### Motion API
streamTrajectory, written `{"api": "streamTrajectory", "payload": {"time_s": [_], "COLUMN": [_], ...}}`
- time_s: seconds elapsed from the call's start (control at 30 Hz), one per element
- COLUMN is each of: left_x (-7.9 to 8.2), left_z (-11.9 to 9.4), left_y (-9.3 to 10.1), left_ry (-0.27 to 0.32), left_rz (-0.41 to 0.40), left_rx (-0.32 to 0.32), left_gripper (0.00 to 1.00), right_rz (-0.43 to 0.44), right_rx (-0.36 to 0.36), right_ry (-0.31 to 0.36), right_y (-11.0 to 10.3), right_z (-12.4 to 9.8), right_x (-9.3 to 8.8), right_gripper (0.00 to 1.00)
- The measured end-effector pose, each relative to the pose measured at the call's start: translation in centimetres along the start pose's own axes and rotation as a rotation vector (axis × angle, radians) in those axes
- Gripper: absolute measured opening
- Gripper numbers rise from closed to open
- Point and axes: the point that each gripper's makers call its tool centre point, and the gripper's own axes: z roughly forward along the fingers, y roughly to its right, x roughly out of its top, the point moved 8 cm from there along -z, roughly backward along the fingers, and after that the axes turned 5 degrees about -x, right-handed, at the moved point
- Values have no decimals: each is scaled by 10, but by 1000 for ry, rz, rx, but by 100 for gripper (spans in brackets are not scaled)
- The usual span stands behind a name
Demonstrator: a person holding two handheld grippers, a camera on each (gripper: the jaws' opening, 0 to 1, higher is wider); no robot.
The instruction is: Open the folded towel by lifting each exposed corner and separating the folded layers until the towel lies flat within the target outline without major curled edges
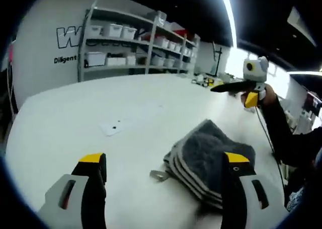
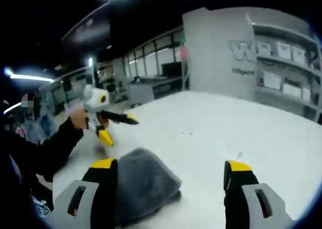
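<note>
The folded grey towel (image 1: 209,161) lies on the white worktop (image 1: 75,123), lower right in the left gripper view and lower left in the right gripper view. Left tongs (image 1: 163,161) and right tongs (image 2: 171,168) both stand spread apart, grasping nothing.

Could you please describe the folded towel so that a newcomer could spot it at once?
On the big white table, look at the near edge, opposite the shelves. The towel is the dark grey fluffy stack with pale edging showing at its folded layers, much darker than anything else on the table.
</note>
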Motion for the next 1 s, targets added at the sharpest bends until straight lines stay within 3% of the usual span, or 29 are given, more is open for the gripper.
{"api": "streamTrajectory", "payload": {"time_s": [0.23,0.33,0.5,0.77,0.83,0.9,1.0], "left_x": [9,8,5,2,2,0,-1], "left_z": [9,18,23,25,25,27,29], "left_y": [0,2,-4,-7,-11,-8,-9], "left_ry": [-7,-28,-58,-68,-78,-70,-77], "left_rz": [-4,-15,-30,-34,-16,-50,-51], "left_rx": [-30,-70,-87,-110,-136,-173,-172], "left_gripper": [91,87,76,70,67,67,60], "right_rz": [-30,-39,-17,28,40,56,67], "right_rx": [3,4,2,12,22,28,32], "right_ry": [-59,-74,-87,-94,-104,-104,-105], "right_y": [4,5,14,19,20,22,21], "right_z": [15,21,26,30,30,31,32], "right_x": [-10,-12,-13,-17,-20,-21,-23], "right_gripper": [81,80,77,75,73,71,65]}}
